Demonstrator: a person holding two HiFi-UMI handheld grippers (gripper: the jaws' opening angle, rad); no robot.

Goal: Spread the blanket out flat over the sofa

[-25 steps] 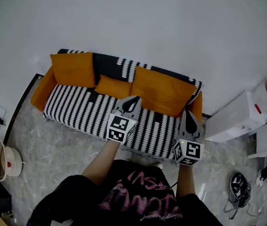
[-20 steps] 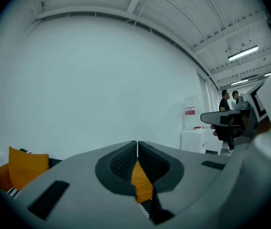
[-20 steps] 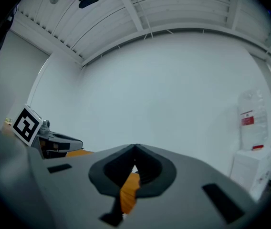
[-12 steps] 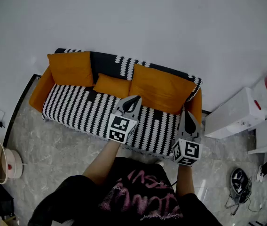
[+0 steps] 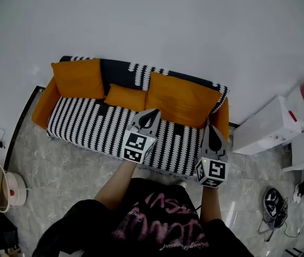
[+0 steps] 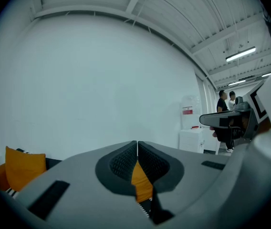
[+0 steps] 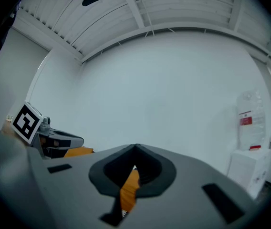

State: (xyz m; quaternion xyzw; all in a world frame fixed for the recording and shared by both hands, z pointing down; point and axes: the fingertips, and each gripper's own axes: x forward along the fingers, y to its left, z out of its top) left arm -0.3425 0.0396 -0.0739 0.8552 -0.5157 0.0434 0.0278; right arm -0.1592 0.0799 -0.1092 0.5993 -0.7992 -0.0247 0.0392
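An orange sofa stands against the white wall. A black-and-white striped blanket lies spread over its seat and backrest, its edge hanging down the front. Three orange cushions lean on the backrest. My left gripper hovers in front of the seat's middle, held level and shut with nothing in it; its tips meet in the left gripper view. My right gripper hovers near the sofa's right end, also shut and empty, with its tips together.
White cabinets stand to the right of the sofa. A white bucket-like appliance sits on the marble floor at the left, and dark shoes with cables lie at the right. Two people stand far off by a desk.
The sofa has drifted slightly left in the head view. Both grippers stay shut and in about the same place.
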